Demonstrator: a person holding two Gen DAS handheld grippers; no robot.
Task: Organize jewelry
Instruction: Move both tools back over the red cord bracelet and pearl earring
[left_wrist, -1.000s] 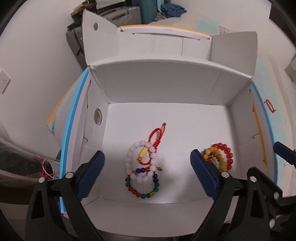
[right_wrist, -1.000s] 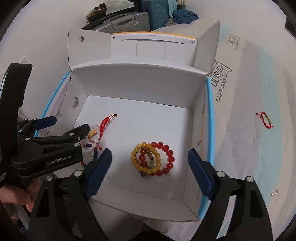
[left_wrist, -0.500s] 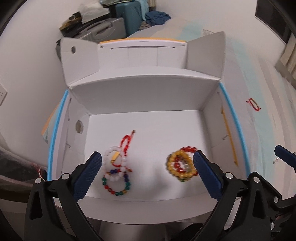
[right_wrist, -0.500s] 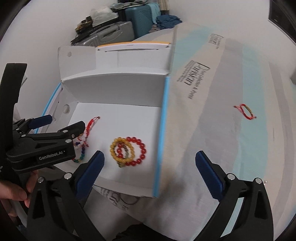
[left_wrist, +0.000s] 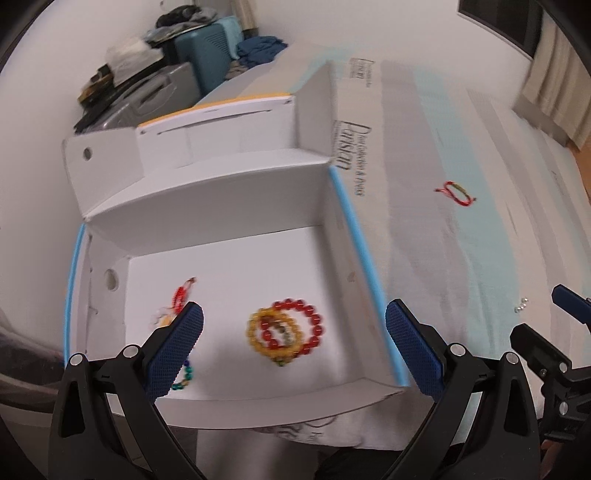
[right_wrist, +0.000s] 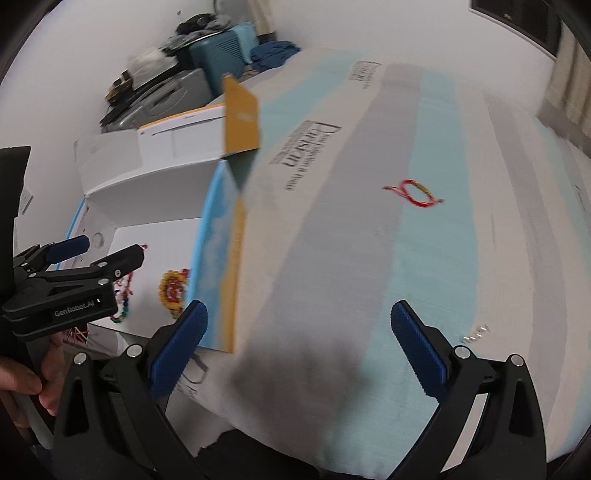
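- Left gripper (left_wrist: 293, 339) is hovering over the near part of the white box (left_wrist: 229, 206); jaws are standing wide apart, holding nothing.
- Right gripper (right_wrist: 299, 339) is hanging over the striped bed cover (right_wrist: 424, 277), right of the box; jaws also wide apart and empty.
- Already lying on the box floor: a red-and-yellow bead bracelet pile (left_wrist: 286, 332) near the middle, and a mixed bead and red-cord pile (left_wrist: 181, 299) to its left, partly hidden by the left gripper's near finger.
- Still lying outside: a red cord bracelet (right_wrist: 413, 192) far right on the bed cover, and a small silver piece (right_wrist: 476, 332) near right, too small to identify.
- Judgement: step in hand is reaching with the right gripper for an outside piece.
- To do it well: approach the cord from above, straddle one strand with both pads, and press lightly into the soft cover before closing, since thin cord is likely slipping from a shallow pinch.
- Both views are blurring; settle before closing.
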